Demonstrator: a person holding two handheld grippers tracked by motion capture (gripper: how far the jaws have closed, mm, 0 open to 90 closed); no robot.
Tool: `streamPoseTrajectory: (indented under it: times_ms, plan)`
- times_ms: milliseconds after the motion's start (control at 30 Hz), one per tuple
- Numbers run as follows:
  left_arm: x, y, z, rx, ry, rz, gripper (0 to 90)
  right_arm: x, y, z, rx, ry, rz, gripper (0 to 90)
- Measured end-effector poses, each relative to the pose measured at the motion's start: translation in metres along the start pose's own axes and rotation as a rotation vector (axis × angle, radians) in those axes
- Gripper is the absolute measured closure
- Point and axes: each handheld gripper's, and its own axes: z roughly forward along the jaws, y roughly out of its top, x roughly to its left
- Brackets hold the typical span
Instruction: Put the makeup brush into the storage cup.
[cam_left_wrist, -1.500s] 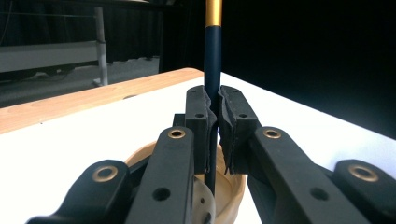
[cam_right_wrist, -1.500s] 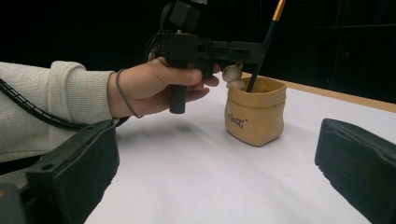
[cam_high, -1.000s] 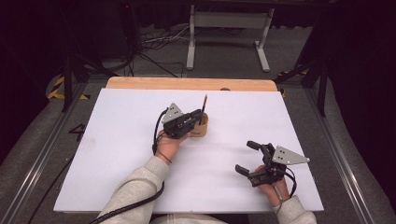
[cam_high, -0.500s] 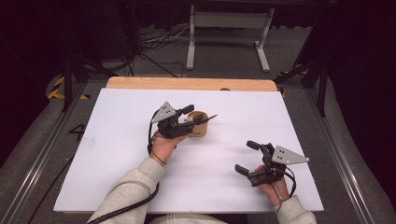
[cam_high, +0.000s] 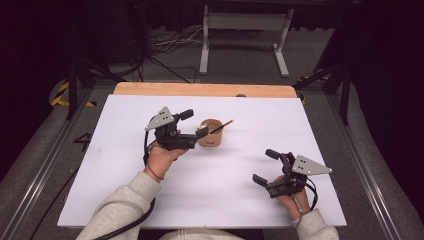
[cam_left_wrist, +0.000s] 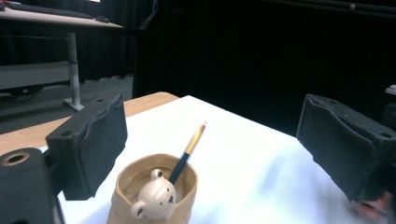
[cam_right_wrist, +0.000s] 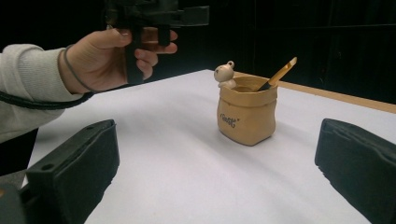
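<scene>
While jaws have just been opening with nothing between them, seen from above: left gripper (cam_high: 196, 123) just left of the tan pot (cam_high: 210, 133), pencil (cam_high: 223, 125) leaning inside; right gripper (cam_high: 267, 166) well apart, agape. Left gripper view: pot (cam_left_wrist: 154, 191) below spread jaws. Right gripper view: pot (cam_right_wrist: 246, 113) upright on white sheet (cam_right_wrist: 177, 163), ahead between wide, empty jaws.

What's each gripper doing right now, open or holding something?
Left gripper: open, fingers just opened, nothing held; pencil rests in the bear pot.
Right gripper: open, empty.
</scene>
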Motion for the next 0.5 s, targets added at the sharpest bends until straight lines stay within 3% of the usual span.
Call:
streamPoseTrajectory:
  times_ms: [233, 367, 500]
  plan:
    - [-0.004, 0.004, -0.023, 0.017, -0.007, 0.015, 6.3, -0.001, 0.000, 0.000, -0.001, -0.005, -0.003, 0.3]
    - [-0.006, 0.004, -0.035, 0.036, -0.012, 0.056, 3.9, -0.001, 0.000, -0.001, 0.000, -0.010, -0.003, 0.3]
    - [-0.009, 0.003, -0.045, 0.048, -0.012, 0.066, 3.0, -0.002, 0.000, -0.001, 0.002, -0.012, -0.004, 0.3]
